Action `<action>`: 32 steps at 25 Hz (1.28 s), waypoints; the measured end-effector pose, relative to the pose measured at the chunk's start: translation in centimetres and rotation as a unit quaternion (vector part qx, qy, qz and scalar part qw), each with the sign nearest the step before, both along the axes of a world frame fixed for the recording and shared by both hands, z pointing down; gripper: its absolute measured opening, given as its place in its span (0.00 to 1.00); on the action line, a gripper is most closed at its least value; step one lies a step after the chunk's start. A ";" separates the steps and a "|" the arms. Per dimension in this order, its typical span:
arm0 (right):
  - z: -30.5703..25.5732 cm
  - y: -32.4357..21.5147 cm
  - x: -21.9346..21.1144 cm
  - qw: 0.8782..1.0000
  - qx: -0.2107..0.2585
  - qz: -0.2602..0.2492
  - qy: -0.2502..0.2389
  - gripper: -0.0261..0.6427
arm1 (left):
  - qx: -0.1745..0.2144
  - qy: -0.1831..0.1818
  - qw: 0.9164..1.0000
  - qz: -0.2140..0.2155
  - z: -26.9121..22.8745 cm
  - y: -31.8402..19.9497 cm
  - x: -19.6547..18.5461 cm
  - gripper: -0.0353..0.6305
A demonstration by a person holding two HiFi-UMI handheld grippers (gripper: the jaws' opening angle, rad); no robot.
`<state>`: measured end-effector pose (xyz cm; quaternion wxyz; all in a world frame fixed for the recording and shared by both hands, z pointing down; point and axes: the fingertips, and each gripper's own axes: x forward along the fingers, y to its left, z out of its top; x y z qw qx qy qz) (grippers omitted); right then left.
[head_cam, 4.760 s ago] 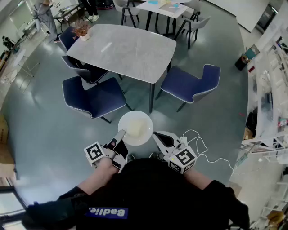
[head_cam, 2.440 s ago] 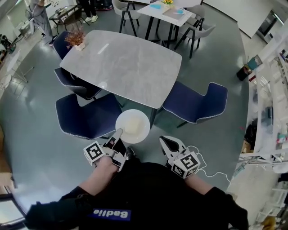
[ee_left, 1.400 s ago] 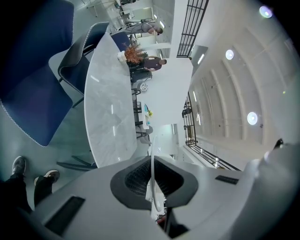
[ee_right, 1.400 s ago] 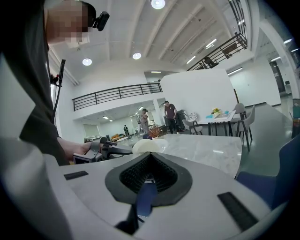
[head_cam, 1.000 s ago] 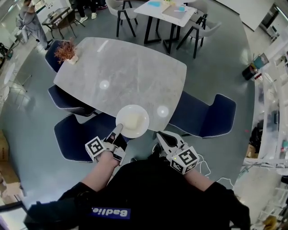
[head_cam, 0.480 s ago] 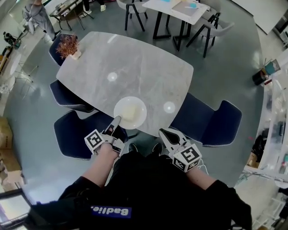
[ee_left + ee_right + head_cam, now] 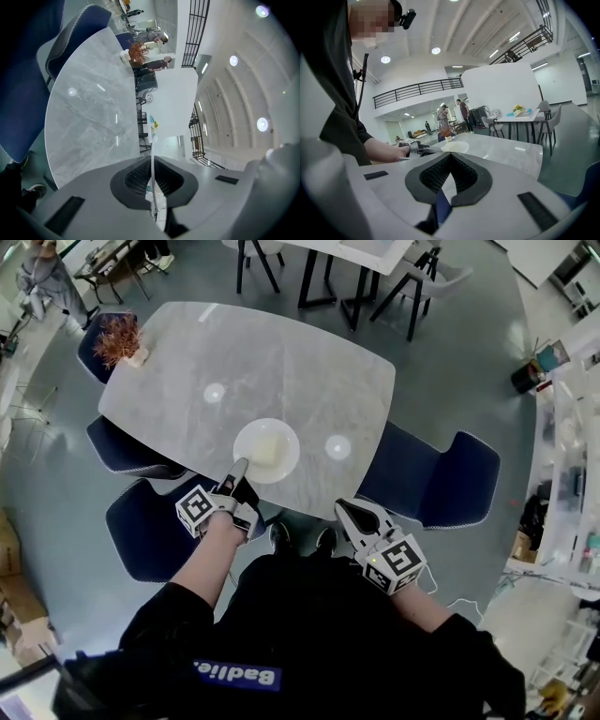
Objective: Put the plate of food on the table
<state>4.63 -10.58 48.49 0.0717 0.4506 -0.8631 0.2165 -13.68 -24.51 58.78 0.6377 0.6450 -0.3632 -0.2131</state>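
One step is judged left: the plate (image 7: 266, 450), clamped in the left hand-held gripper (image 7: 238, 470), is not yet released onto the bench (image 7: 309, 362) ahead.

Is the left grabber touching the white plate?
Touching. In the left gripper view, the left gripper has its jaws clamped on the plate rim, seen edge-on between them.

A navy chair (image 7: 441, 474) stands at right, another navy chair (image 7: 150, 526) at left; a reddish potted plant (image 7: 119, 334) far left, a white table (image 7: 370, 247) beyond
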 end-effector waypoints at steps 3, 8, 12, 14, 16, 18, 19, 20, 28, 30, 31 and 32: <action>0.0 -0.2 -0.2 1.000 0.002 0.008 0.009 0.05 | -0.001 -0.004 1.000 0.013 1.2 -1.8 0.0 0.08; 0.2 0.0 0.3 0.999 -0.007 0.038 0.026 0.05 | -0.013 -0.015 1.000 0.014 3.6 -4.0 -0.2 0.08; 0.4 0.1 0.9 0.998 -0.015 0.061 0.032 0.05 | -0.017 -0.028 0.999 0.013 5.5 -6.3 0.0 0.08; 0.5 0.0 1.1 0.997 -0.019 0.070 0.036 0.05 | -0.021 -0.036 0.999 0.011 6.6 -7.4 -0.1 0.08; 1.0 0.2 1.1 0.996 -0.023 0.071 0.038 0.05 | -0.030 -0.042 0.999 0.001 7.9 -8.3 -0.5 0.08; 1.4 0.4 1.4 0.996 -0.028 0.078 0.039 0.05 | -0.038 -0.045 0.998 -0.010 9.1 -9.1 -0.8 0.08; 1.5 0.5 1.7 0.995 -0.033 0.085 0.039 0.05 | -0.041 -0.047 0.998 -0.013 9.6 -9.5 -0.8 0.08; 1.7 0.6 2.1 0.994 -0.039 0.091 0.038 0.05 | -0.043 -0.048 0.998 -0.015 10.1 -9.8 -0.7 0.08; 3.0 0.6 3.7 0.990 -0.067 0.118 0.041 0.05 | -0.058 -0.071 0.996 -0.019 14.6 -12.3 -0.4 0.08; 3.3 0.4 3.9 0.990 -0.073 0.117 0.041 0.05 | -0.060 -0.076 0.995 -0.016 15.6 -12.8 -0.1 0.08; 3.3 0.5 4.1 0.990 -0.074 0.115 0.041 0.05 | -0.061 -0.080 0.995 -0.015 15.9 -12.8 0.0 0.08; 3.3 0.6 4.3 0.990 -0.075 0.113 0.042 0.05 | -0.063 -0.084 0.994 -0.014 16.2 -12.8 0.1 0.08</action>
